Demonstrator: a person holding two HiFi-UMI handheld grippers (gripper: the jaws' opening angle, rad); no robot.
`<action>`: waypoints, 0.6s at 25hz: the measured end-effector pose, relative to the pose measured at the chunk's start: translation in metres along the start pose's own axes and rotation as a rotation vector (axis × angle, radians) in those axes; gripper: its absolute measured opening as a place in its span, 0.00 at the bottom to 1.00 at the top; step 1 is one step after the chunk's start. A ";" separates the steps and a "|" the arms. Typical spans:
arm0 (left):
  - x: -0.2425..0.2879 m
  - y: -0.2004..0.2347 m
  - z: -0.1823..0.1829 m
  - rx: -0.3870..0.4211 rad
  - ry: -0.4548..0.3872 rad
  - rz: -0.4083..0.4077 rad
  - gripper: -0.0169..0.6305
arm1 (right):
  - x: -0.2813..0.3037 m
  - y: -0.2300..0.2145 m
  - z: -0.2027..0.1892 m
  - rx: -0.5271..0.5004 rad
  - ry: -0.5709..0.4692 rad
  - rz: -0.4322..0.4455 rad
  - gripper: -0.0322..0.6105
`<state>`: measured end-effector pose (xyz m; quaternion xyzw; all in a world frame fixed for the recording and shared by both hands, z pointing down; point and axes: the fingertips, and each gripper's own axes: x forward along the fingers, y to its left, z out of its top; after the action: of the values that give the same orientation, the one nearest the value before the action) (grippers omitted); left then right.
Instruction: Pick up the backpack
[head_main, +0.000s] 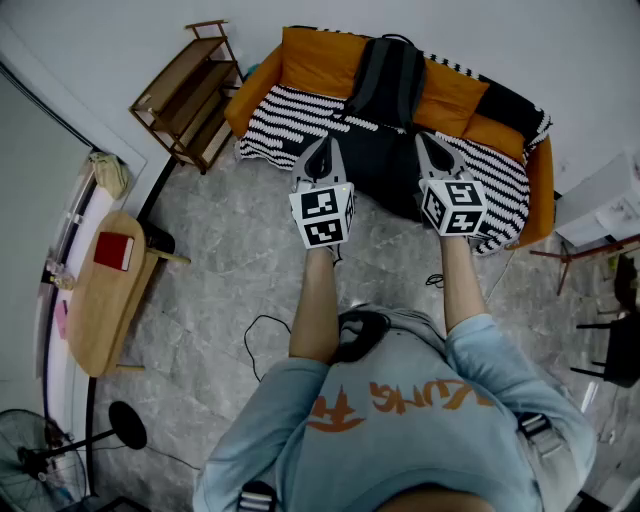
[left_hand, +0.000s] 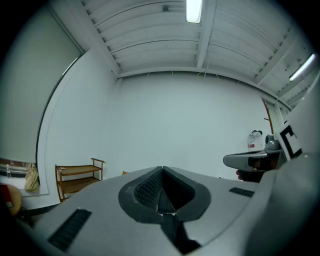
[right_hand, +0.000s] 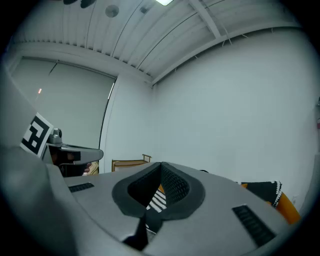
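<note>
A black and dark grey backpack (head_main: 387, 82) leans upright against the back cushions of an orange sofa (head_main: 310, 58). A black-and-white striped blanket (head_main: 285, 115) covers the seat. My left gripper (head_main: 322, 150) and right gripper (head_main: 431, 146) are held level side by side above the sofa's front edge, short of the backpack, both shut and empty. In the left gripper view the jaws (left_hand: 162, 172) meet against a bare wall. In the right gripper view the shut jaws (right_hand: 161, 167) stand over a strip of the striped blanket (right_hand: 157, 201). The backpack shows in neither gripper view.
A wooden shelf (head_main: 185, 95) stands left of the sofa. A wooden table (head_main: 100, 315) with a red book (head_main: 114, 250) is at the far left, a fan (head_main: 40, 465) below it. A cable (head_main: 262, 335) lies on the floor. White furniture (head_main: 610, 200) and a dark chair (head_main: 615, 350) stand at right.
</note>
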<state>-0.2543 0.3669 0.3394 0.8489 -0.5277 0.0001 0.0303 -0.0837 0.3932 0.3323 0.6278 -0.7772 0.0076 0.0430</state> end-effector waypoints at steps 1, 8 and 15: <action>0.001 0.001 0.000 -0.001 -0.002 -0.001 0.06 | 0.001 0.000 0.001 -0.002 -0.001 0.001 0.04; 0.006 0.003 -0.001 -0.009 -0.004 -0.003 0.06 | 0.000 -0.004 0.006 0.030 -0.049 0.004 0.04; 0.005 0.013 -0.004 -0.039 -0.007 0.001 0.06 | -0.001 -0.007 0.007 0.022 -0.049 -0.024 0.04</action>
<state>-0.2632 0.3567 0.3438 0.8479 -0.5281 -0.0133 0.0450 -0.0767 0.3926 0.3247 0.6376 -0.7702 0.0002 0.0170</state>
